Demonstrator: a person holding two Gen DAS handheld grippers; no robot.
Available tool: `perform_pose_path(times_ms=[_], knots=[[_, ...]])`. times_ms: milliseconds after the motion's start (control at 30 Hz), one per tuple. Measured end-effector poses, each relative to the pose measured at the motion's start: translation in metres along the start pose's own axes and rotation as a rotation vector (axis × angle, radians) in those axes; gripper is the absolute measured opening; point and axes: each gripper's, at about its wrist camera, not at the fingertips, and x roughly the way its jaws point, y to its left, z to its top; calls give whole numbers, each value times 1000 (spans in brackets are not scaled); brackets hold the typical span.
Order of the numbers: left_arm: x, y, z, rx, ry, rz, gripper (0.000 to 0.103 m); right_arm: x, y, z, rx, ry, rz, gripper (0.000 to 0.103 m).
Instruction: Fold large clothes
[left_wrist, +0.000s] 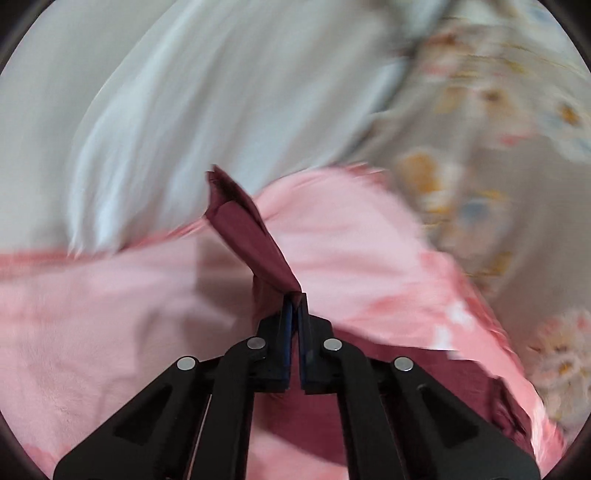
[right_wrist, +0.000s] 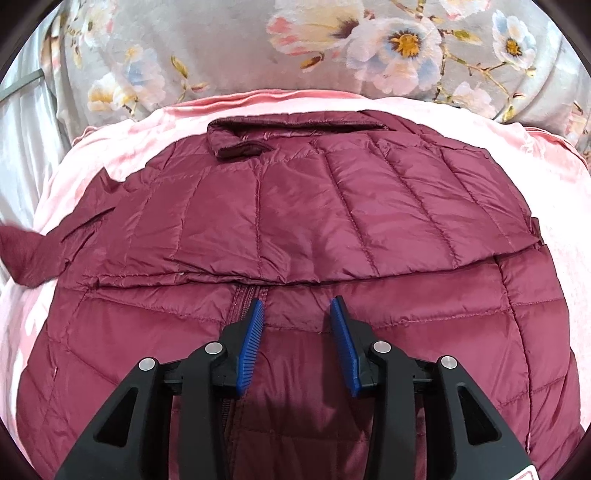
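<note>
A maroon quilted puffer jacket (right_wrist: 314, 206) lies spread on a pink blanket (right_wrist: 122, 136), one sleeve folded across its body. My right gripper (right_wrist: 297, 304) is open, its blue pads (right_wrist: 255, 332) just above the jacket's middle near the zipper. My left gripper (left_wrist: 295, 295) is shut on a strip of the jacket's maroon fabric (left_wrist: 243, 225), lifted above the blanket; the view is blurred. That lifted sleeve end shows at the left edge of the right wrist view (right_wrist: 22, 254). More maroon fabric (left_wrist: 424, 376) lies below the left gripper.
The pink blanket (left_wrist: 92, 314) covers a bed. A grey flowered quilt (right_wrist: 258, 55) lies beyond the jacket, also at the right of the left wrist view (left_wrist: 498, 129). A pale grey-white sheet (left_wrist: 203, 110) lies to the left.
</note>
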Motion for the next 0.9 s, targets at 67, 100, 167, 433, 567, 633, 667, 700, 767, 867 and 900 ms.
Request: perform_pose_path(times_ms=[67,100,167,433,567,633,667,700,767,867,900], knots=[[-30,-62,0,92,-55,-101,1,-7,-3,0,14,-33,9,38],[-41,-86,-2,129,-69,-139,1,-11,-5,-1,23,-56,15,38],[-74,-152,-16,229,-87,-255,1,-20,-10,-2,42,-93,23,38],[-130,-327,-141,523,41,-542,1,-66,-34,-29,87,-155,113,46],[-119,-354,-218,582,193,-566,7,-80,-56,-45,94,-154,92,50],[-108,-356,-242,602,242,-554,42,-83,-68,-53,103,-145,78,52],[-106,-350,-251,605,251,-550,49,-84,-73,-55,108,-141,76,53],[-104,-342,-257,597,254,-549,53,-86,-79,-57,119,-136,75,54],[-98,-322,-252,550,269,-552,56,-91,-93,-54,136,-135,61,55],[-85,-275,-230,441,307,-523,69,-96,-111,-37,158,-143,55,57],[-80,-263,-224,409,314,-499,69,-97,-117,-29,170,-146,57,58]])
